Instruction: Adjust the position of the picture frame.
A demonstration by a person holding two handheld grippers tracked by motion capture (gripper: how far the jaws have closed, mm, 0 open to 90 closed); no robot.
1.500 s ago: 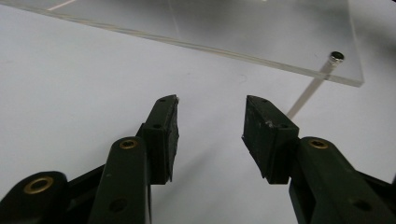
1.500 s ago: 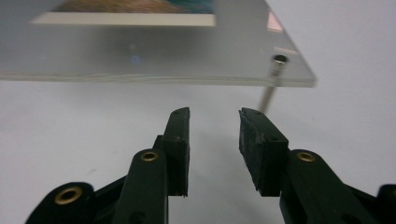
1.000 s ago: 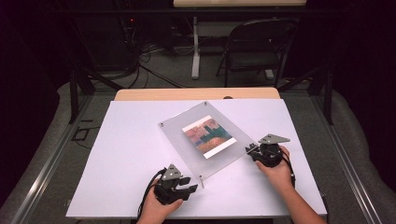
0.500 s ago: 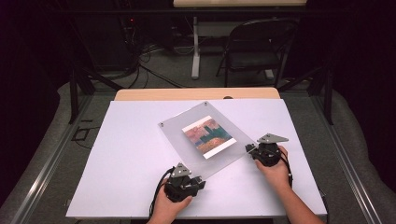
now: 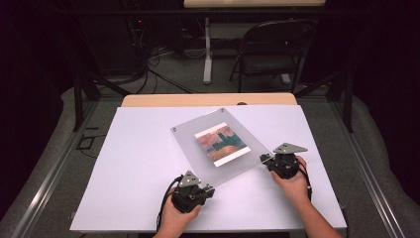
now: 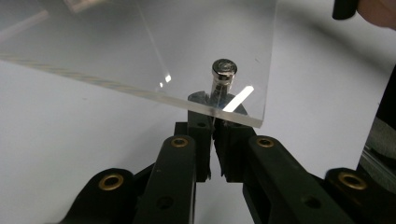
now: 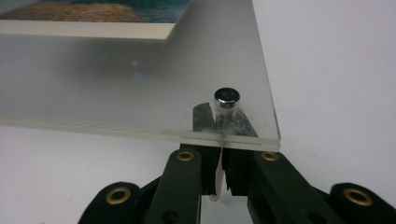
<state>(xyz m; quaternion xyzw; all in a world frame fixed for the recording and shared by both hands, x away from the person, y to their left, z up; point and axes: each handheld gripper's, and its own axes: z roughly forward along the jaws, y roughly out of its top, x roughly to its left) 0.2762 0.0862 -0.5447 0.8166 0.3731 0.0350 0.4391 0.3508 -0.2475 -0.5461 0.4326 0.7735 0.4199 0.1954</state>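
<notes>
The acrylic frame [image 5: 218, 148] lies flat and turned askew in the middle of the white desk [image 5: 129, 163], a colourful print [image 5: 221, 144] sandwiched inside. Bare desk stretches wide to its left and along the near edge. A folding chair [image 5: 270, 52] stands well beyond the far edge. The left gripper [image 5: 207, 189], held low by a hand [image 5: 176, 218] from the near edge, has its fingers clenched on the standoff post [image 6: 223, 81] at the frame's near corner. The right gripper [image 5: 265, 159] meets the frame's right corner, fingers clamped on the corner post [image 7: 226, 105] there.
</notes>
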